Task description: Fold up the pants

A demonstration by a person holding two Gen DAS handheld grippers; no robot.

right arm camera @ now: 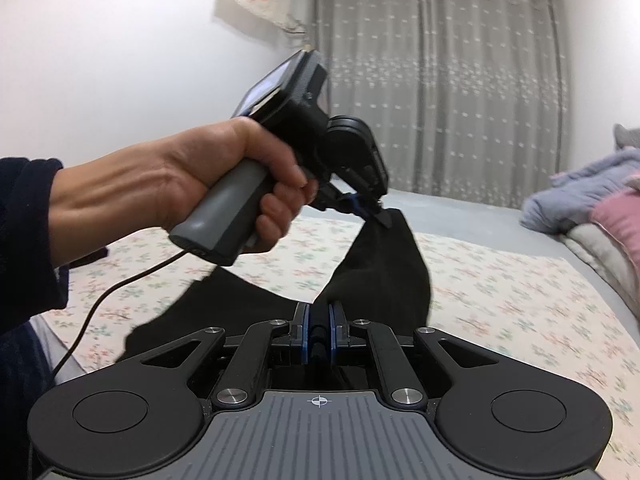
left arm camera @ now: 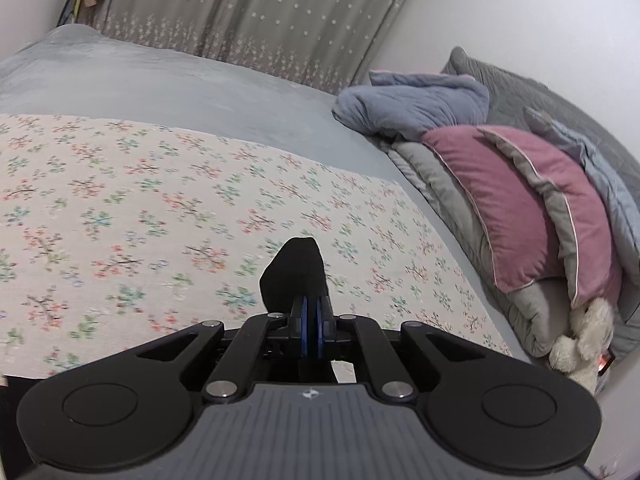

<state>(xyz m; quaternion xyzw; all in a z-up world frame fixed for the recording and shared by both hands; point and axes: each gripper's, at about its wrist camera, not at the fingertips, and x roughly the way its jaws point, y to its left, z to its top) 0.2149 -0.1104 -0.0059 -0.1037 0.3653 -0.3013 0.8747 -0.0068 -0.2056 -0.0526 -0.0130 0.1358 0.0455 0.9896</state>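
Bedspread [right arm camera: 520,300] under apparently gripper-pinched pants [right arm camera: 380,264]

Pants [right arm camera: 380,276] hang between left gripper [right arm camera: 378,216] ahead and right gripper [right arm camera: 319,330]; sheet [right arm camera: 520,300] beneath; pillows [left arm camera: 520,208] far right.

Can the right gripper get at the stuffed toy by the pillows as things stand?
Probably not: the right gripper and left gripper are both shut on the black pants; the stuffed toy lies off at the bed's edge.
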